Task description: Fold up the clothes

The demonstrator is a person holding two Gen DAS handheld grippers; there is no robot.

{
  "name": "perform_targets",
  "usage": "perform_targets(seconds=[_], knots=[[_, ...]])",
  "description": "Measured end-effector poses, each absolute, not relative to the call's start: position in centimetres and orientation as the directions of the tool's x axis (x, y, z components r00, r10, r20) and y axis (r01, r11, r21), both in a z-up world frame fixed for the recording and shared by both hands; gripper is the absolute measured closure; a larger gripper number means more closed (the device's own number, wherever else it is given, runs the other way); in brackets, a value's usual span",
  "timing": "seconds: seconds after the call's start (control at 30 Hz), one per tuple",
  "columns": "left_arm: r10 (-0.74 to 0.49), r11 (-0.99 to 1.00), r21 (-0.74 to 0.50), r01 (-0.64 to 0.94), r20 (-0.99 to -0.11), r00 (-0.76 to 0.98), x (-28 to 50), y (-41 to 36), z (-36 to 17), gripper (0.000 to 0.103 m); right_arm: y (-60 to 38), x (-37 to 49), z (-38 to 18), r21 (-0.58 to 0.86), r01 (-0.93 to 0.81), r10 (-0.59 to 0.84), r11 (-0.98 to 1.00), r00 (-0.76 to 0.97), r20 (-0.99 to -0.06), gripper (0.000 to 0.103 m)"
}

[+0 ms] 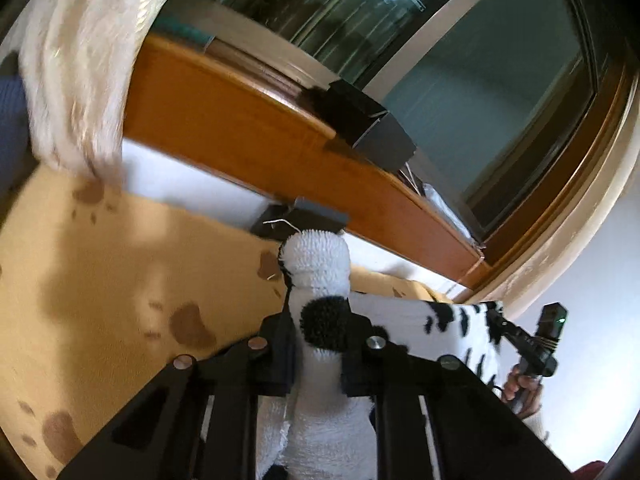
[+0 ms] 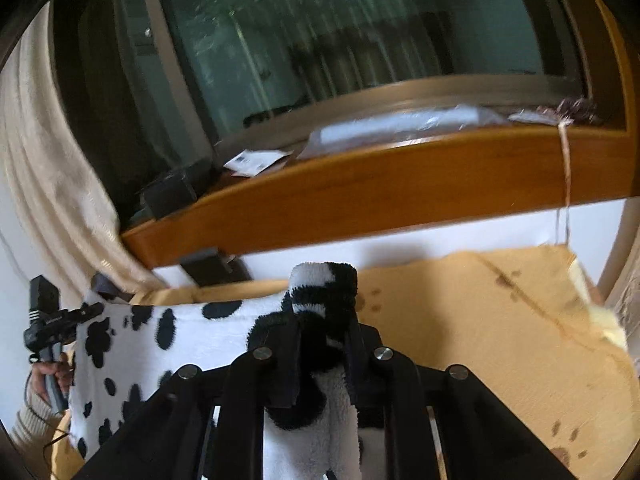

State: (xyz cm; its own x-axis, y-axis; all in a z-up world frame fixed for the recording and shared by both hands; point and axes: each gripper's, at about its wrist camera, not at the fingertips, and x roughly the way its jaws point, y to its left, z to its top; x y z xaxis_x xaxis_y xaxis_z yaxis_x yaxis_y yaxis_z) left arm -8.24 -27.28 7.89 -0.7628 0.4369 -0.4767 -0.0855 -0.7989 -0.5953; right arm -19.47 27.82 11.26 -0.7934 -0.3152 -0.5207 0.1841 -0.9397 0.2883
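Both tools are up off the bed here, and a fluffy white garment with black cow spots [image 2: 132, 332] is stretched in the air between them. The left tool [image 1: 320, 344] has its two black fingers clamped on a bunched corner of the fabric, a white tuft with one big black spot poking up between the tips, and more white pile trails back under the tool's frame. From that view the cloth runs off to the right as a taut spotted band, all the way to the right tool [image 1: 516, 336] at the far edge, gripped by a hand [image 1: 520, 390] low in the corner. Switch to the right wrist view and it mirrors: the right tool's fingers are pressed together on a rolled black-and-white fold of the same garment, which stands up between the tips, while the spotted panel hangs out to the left and drapes down toward the lower left corner. At the far left of that view the left tool [image 2: 56, 322] bites the other corner, held by a hand [image 2: 52, 376] in a cream knitted cuff. Below the garment lies a yellow sheet [image 2: 480, 328] with brown blotches. Behind it runs an orange wooden ledge [image 2: 380, 196] under a dark window [image 2: 360, 40]; a small black box [image 1: 368, 124] sits on the ledge, papers and a plastic packet [image 2: 400, 124] near it. A cream curtain [image 1: 80, 64] hangs at the left.
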Motion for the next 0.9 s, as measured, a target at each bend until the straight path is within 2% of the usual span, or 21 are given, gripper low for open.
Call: perform_targets(seconds=[0.3,0.4,0.43,0.47,0.5,0.57,0.6,0.63,0.77,0.9], knots=[[0.302,-0.877,-0.475,0.075,-0.665,-0.683,-11.8,-26.4,3.9,0.083,27.2,-24.1,5.5,0.272,0.070,-0.241,-0.960,-0.700,-0.672,0.085],[0.250,-0.898,-0.422,0.122,-0.720,-0.648,-12.6,-26.2,2.5,0.067,27.6,-25.0,4.4,0.287,0.050,-0.246,-0.957,-0.668,-0.702,0.085],[0.233,-0.904,-0.404,0.137,-0.736,-0.635,-12.9,-26.1,2.0,0.050,27.7,-25.2,4.2,0.288,0.045,-0.246,-0.957,-0.656,-0.714,0.085],[0.215,-0.910,-0.386,0.152,-0.753,-0.622,-13.1,-26.0,1.5,0.036,27.6,-25.3,4.0,0.283,0.043,-0.244,-0.958,-0.638,-0.730,0.084],[0.205,-0.914,-0.374,0.159,-0.762,-0.615,-13.3,-26.0,1.3,0.035,27.6,-25.4,3.7,0.277,0.038,-0.239,-0.960,-0.622,-0.746,0.079],[0.195,-0.919,-0.360,0.157,-0.765,-0.614,-13.2,-26.0,1.4,0.031,28.0,-25.5,3.2,0.257,-0.002,-0.203,-0.967,-0.606,-0.769,0.063],[0.177,-0.927,-0.340,0.160,-0.771,-0.612,-13.2,-25.9,1.4,0.029,28.2,-25.5,3.0,0.246,-0.021,-0.185,-0.969,-0.597,-0.780,0.042],[0.161,-0.933,-0.321,0.161,-0.777,-0.609,-13.1,-25.9,1.5,0.024,28.4,-25.5,2.8,0.235,-0.041,-0.167,-0.971,-0.588,-0.791,0.033],[0.124,-0.945,-0.283,0.165,-0.775,-0.619,-12.1,-26.5,2.6,0.023,29.6,-24.6,3.3,0.223,-0.074,-0.134,-0.972,-0.605,-0.785,0.032],[0.072,-0.941,-0.271,0.201,-0.743,-0.665,-9.7,-27.4,5.7,0.023,29.6,-22.0,6.9,0.098,-0.092,-0.006,-0.991,-0.698,-0.716,0.032]])
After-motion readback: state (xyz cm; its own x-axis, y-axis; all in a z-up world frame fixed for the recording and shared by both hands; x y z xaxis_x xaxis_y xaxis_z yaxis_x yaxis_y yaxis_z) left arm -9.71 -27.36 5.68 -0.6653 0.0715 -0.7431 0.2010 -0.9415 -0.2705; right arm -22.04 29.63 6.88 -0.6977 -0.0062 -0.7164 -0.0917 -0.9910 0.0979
